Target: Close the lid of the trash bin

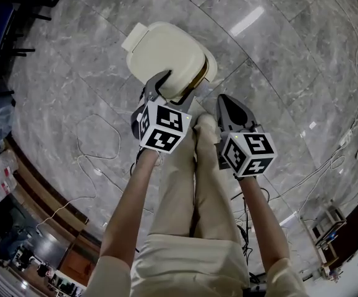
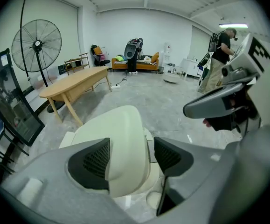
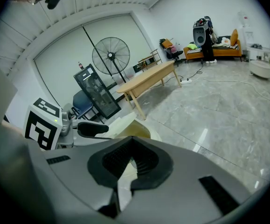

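Head view: we were mid-closing, with the lid (image 1: 160, 57) part-raised over the bin (image 1: 208, 73) on the floor (image 1: 73, 73).
On the left gripper (image 2: 128, 155) we held the fingers (image 2: 95, 160) spread, with the lid's near edge lying between them; we could not tell whether either pad touched it. Our right gripper (image 3: 131, 160) hung just beside the bin, its fingers pressed together on nothing. From the right gripper view the lid tilted up, with the bin's yellowish inside showing beneath. We judged that the next move called for pressing the lid down about its hinge until it met the rim, pushing steadily so the bin would not slide.
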